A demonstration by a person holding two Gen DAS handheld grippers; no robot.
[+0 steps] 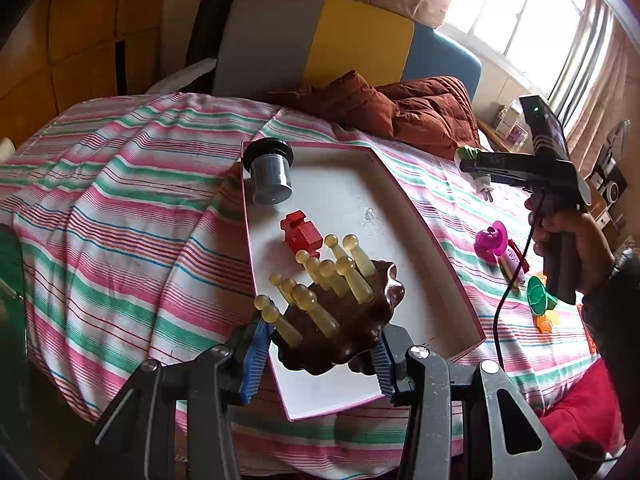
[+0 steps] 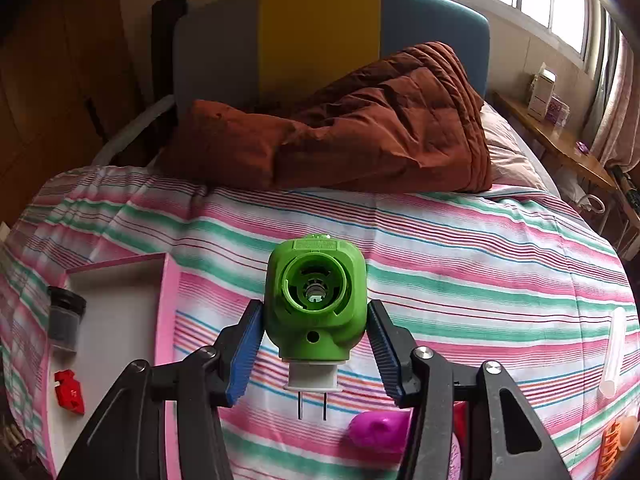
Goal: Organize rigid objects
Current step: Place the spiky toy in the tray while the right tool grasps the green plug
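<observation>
My left gripper (image 1: pixel 320 344) is shut on a brown scalloped base (image 1: pixel 360 320) studded with several yellowish translucent pegs (image 1: pixel 348 276). It hangs over the near end of a white tray with a pink rim (image 1: pixel 360 184). In the tray lie a grey jar with a black lid (image 1: pixel 272 180) and a red block (image 1: pixel 301 234). My right gripper (image 2: pixel 315 316) is shut on a green plug-in device (image 2: pixel 316 300) with a white plug and two prongs, held above the striped bedsheet. The tray (image 2: pixel 116 300) is to its left.
A person's hand (image 1: pixel 560 232) holds the right gripper (image 1: pixel 472 160). A pink toy (image 1: pixel 490 239), a green piece (image 1: pixel 538 294) and an orange piece (image 1: pixel 546 322) lie right of the tray. A white tube (image 2: pixel 614 352) lies far right. A brown quilt (image 2: pixel 360 120) is heaped at the headboard.
</observation>
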